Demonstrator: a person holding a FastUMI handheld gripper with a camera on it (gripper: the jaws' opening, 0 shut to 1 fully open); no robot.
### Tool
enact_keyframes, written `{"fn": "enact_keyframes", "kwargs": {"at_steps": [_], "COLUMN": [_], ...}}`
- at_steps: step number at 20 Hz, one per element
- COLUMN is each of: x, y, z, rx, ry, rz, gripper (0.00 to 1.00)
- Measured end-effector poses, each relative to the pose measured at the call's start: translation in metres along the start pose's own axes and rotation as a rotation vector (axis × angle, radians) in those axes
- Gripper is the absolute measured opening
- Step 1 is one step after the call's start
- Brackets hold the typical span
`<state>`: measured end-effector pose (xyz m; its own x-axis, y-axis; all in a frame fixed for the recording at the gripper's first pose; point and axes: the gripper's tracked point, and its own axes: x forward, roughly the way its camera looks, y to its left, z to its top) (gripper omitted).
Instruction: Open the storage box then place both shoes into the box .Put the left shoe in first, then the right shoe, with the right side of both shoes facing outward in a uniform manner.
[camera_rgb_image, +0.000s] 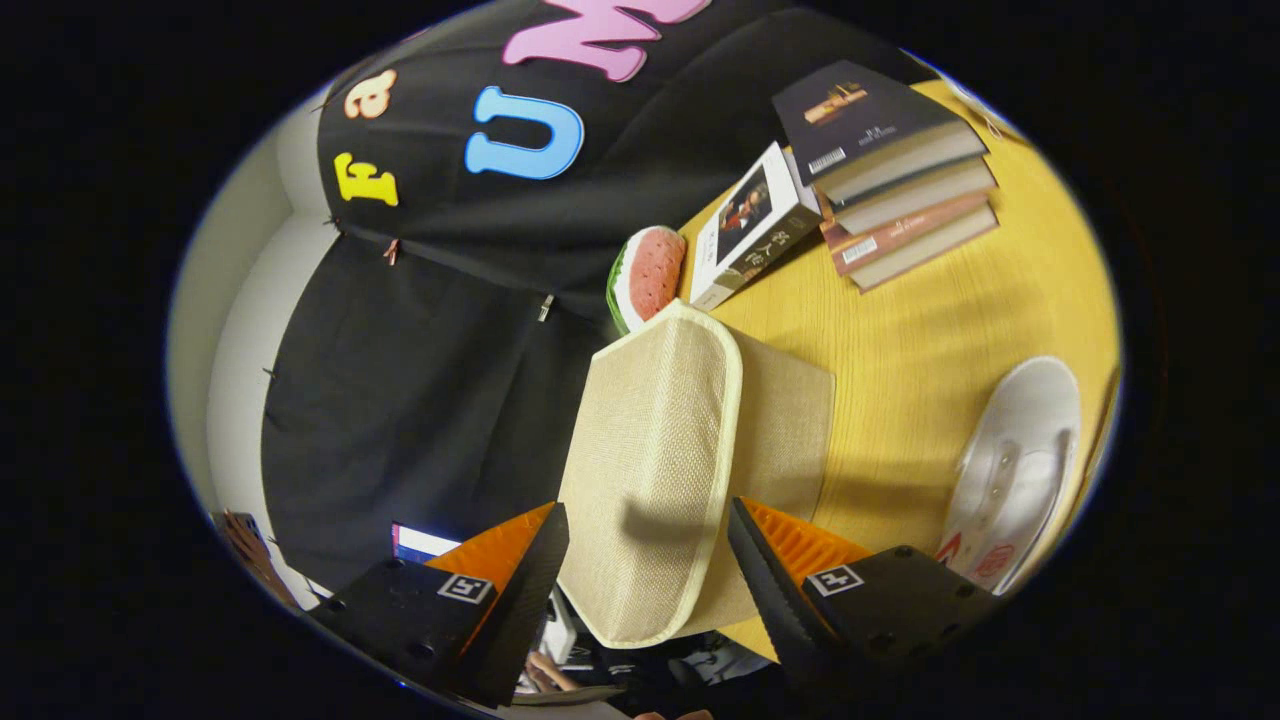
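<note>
My claw (648, 560) stands wide, fingers apart with the box (690, 440) lid (645, 470) between them, neither finger clearly pressing it. The lid is raised off the box on the yellow table (930, 340). A white shoe (1015, 475) lies beyond the right finger; books (900, 170) and a watermelon toy (648, 275) sit farther off.

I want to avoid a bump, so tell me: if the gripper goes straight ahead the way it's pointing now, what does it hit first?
Most likely the beige storage box. The gripper has its fingers open with the box's lid face sitting between them, so going straight on meets that fabric first. Exact depth is hard to judge.
</note>
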<state>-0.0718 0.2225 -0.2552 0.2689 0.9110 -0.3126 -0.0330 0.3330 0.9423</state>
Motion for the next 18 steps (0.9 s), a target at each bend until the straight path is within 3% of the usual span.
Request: {"fn": "enact_keyframes", "kwargs": {"at_steps": [3, 8, 10, 11, 12, 15, 16, 17, 18], "x": [0.009, 0.019, 0.02, 0.019, 0.017, -0.003, 0.013, -0.001, -0.002], "y": [-0.017, -0.008, -0.01, -0.008, -0.008, -0.006, -0.008, 0.0, 0.005], "z": [-0.011, -0.02, -0.023, -0.024, -0.025, -0.029, -0.027, -0.023, -0.021], "rx": [0.039, 0.184, 0.206, 0.238, 0.249, 0.212, 0.205, 0.211, 0.199], "ry": [0.026, 0.039, 0.048, 0.064, 0.076, 0.098, 0.069, 0.045, 0.029], "rz": [-0.012, 0.082, 0.077, 0.086, 0.087, 0.091, 0.079, 0.105, 0.116], "gripper": [0.98, 0.97, 0.9, 0.68, 0.67, 0.53, 0.39, 0.25, 0.17]}}
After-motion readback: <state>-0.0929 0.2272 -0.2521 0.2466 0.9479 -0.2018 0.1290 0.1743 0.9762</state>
